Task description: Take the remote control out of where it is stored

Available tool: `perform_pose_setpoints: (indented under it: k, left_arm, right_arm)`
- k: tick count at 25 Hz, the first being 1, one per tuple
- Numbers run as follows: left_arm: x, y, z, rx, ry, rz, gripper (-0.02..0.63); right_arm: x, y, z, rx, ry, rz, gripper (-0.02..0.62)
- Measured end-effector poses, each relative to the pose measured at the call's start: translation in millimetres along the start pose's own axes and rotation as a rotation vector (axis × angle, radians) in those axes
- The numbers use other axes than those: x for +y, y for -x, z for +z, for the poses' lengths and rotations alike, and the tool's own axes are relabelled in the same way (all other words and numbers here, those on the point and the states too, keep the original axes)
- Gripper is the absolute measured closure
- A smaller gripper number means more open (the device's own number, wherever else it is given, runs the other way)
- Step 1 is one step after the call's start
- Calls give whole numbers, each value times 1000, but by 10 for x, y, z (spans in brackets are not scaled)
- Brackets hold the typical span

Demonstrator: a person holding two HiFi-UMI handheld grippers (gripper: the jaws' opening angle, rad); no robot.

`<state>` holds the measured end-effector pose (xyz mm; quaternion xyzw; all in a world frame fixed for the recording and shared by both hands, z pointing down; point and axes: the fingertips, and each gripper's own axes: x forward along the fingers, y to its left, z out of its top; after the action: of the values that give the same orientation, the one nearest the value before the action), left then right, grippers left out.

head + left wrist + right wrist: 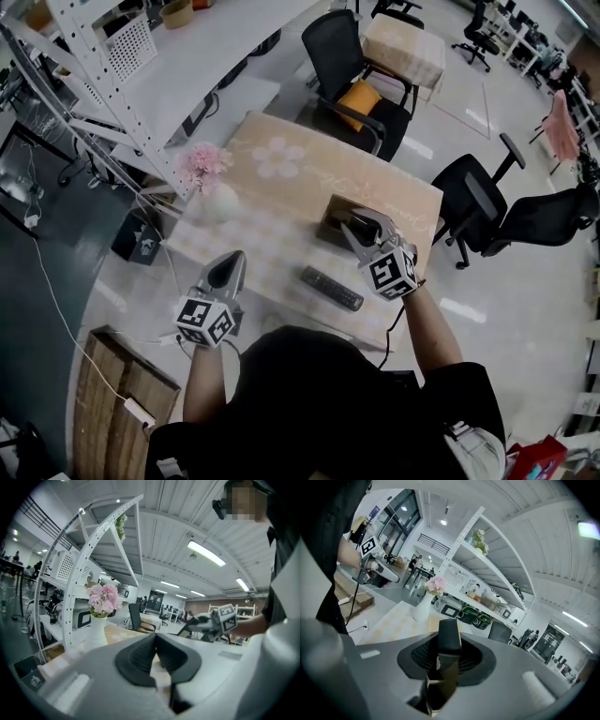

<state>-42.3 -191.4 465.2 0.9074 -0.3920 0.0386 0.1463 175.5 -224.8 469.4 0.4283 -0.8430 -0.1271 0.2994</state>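
right gripper (448,660) jaws clamped on a dark slim remote (449,634), held end-up over the dark storage box (330,223) at the far right of the bench (281,202). remote looks out of the box or nearly so, cannot tell if its bottom end has cleared the rim. left gripper (155,641) jaws closed together, nothing between them, off the near-left bench edge

risks: the grip covers only a narrow part of the remote, so it may pivot or slip if swung fast. the bottom end could catch the box rim and drag or tip the box, since nothing steadies it. setting down could knock the second remote (331,288) lying near the front edge

bench has a pale floral cloth that may slide, with a vase (214,202) of pink flowers at left. open office, white rack (94,66) at left, black chairs (352,70) behind, glossy floor
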Motion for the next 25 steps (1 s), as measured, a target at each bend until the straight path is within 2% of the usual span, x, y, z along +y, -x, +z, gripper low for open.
perform_pose_setpoints:
  k: [4, 9, 25]
  left_arm:
    - [-100, -7, 20, 0, -9, -13, 604]
    - [-44, 93, 24, -7, -5, 19, 604]
    - [568, 791, -97, -8, 32, 246, 604]
  right_arm:
    - [10, 63, 151, -43, -8, -25, 500]
    - [130, -10, 309, -78, 37, 13, 500]
    - [878, -935, 608, -138, 104, 219, 500]
